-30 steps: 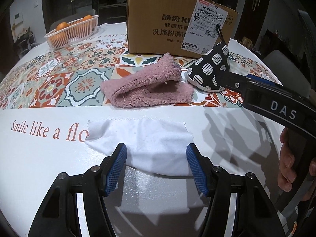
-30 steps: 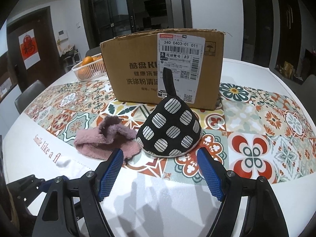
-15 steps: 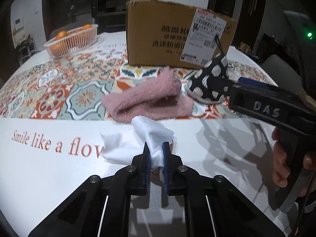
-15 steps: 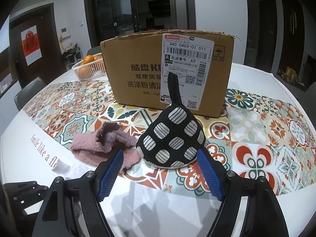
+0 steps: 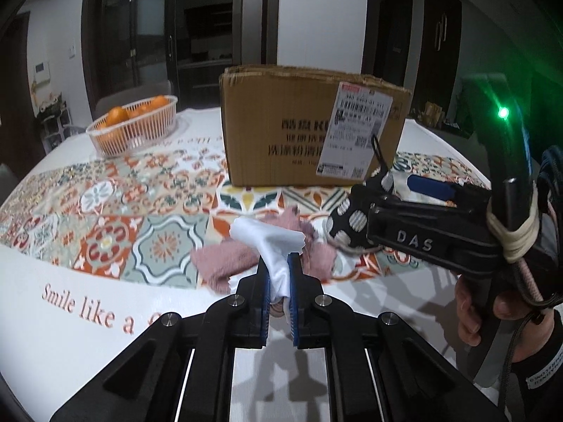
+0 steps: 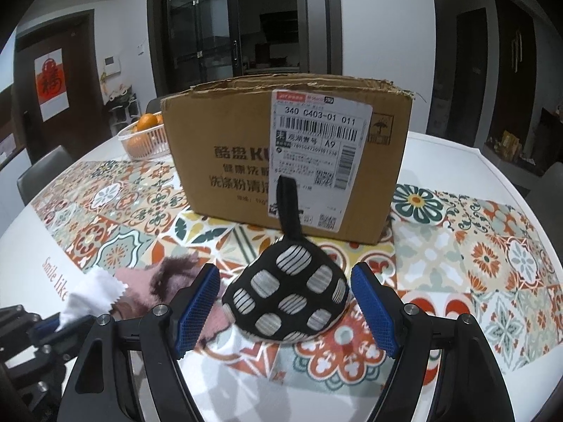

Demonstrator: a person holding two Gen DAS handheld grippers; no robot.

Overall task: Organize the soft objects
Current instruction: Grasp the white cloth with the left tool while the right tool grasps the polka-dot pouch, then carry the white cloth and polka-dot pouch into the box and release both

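White cloth (image 5: 269,242) is pinched between the pressed-together blue pads of the left tool (image 5: 279,281) in the left wrist view, bunched into a strip whose long axis runs away from the camera, its flared end pointing toward the box (image 5: 309,130). It hangs clear of the counter (image 5: 70,316), over the pink towel (image 5: 225,258) near the patterned runner's near edge. A second ago the cloth lay flat on the counter between spread pads; now it is gathered and lifted. To the right, a hand (image 5: 492,309) grips the right tool's handle, and the spotted mitt (image 5: 346,221) shows just behind that tool.

In the right wrist view the right tool (image 6: 285,307) stands spread, its pads either side of the mitt (image 6: 286,299) and not pressing it. The mitt sits upright as a cone on the runner in front of the box (image 6: 281,154), its black loop pointing up. It looms larger between the pads than a second ago. At lower left the left tool (image 6: 52,323) holds the cloth (image 6: 93,293) raised beside the towel (image 6: 147,281).
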